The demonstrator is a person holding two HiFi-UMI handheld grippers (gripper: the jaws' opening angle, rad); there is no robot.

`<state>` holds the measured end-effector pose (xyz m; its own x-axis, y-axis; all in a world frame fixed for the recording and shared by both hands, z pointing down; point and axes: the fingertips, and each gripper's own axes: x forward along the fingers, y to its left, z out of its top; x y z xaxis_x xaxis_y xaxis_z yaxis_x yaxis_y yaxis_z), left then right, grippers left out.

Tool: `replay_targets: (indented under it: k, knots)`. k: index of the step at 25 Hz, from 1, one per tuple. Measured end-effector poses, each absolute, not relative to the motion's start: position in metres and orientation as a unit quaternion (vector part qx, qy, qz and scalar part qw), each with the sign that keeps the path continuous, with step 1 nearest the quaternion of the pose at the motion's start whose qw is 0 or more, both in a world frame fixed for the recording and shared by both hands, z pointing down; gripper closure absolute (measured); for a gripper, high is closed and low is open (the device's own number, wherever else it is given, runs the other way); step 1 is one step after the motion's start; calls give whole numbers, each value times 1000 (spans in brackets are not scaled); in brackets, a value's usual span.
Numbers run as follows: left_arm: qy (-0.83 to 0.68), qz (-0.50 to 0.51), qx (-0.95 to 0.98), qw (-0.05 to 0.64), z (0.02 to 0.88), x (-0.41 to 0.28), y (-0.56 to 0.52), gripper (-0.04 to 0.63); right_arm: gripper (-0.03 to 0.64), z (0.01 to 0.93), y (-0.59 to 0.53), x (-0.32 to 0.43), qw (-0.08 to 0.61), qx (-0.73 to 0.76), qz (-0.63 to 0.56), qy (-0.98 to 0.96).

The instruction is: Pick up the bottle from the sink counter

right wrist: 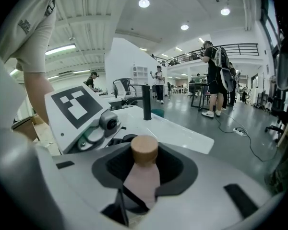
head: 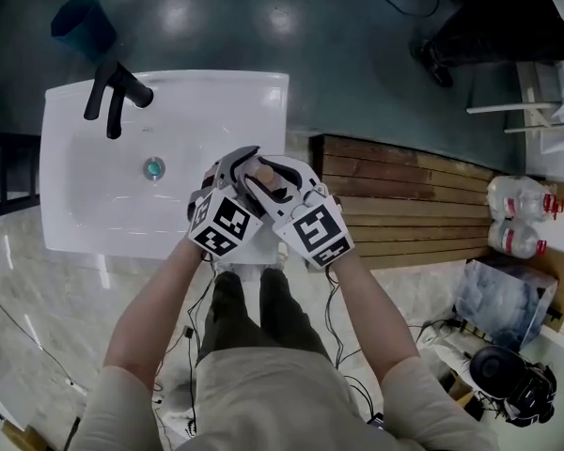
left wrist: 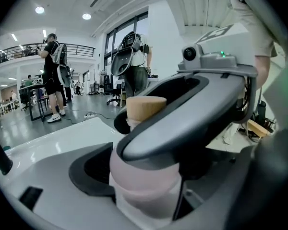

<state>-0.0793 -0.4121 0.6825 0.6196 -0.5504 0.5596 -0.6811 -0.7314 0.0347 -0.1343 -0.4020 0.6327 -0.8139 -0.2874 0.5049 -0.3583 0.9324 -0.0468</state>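
**Bottle** (right wrist: 142,183): pale pink body, tan rounded cap (right wrist: 144,150); upright; above the front right part of the sink (head: 75,224), caught between both grippers; the grippers cover its base, so I cannot tell whether it rests on the sink's rim or hangs clear of it.

**Left gripper** (left wrist: 144,178): reaches in from the sink's front edge; clenched on the bottle's lower body; the pink wall fills the gap between its jaws, with a dark pad against it on the side nearer the sink's basin.

**Right gripper** (right wrist: 146,172): reaches in from the sink's front right corner and crosses over the left gripper; its jaws are closed round the bottle's shoulder, just under the cap, and grasp it there; in the left gripper view one of its grey jaws lies across the top of the pink body.

**Sink**: white, rectangular, shallow basin; black faucet (head: 117,92) at its back left; teal drain (head: 153,168) near the basin's middle.

**Surroundings**:
- wooden slatted platform (head: 404,200) directly to the sink's right;
- pack of clear water bottles (head: 519,216) with red caps, farther to the sink's right, past the platform;
- teal bin (head: 83,24) on the floor behind the sink's back left corner.

**Person**: stands at the sink's front edge; bare forearms, light short sleeves; one gripper in each hand.
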Motion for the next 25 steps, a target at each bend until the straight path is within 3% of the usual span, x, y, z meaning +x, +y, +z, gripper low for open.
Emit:
replay_targets:
  k: [6, 25]
  knots:
    - [-349, 256, 894, 117, 653, -80, -395, 219, 508, 603, -385, -135, 234, 161, 70, -956]
    - [-358, 218, 907, 35, 437, -84, -323, 219, 508, 391, -309, -137, 184, 198, 14, -963]
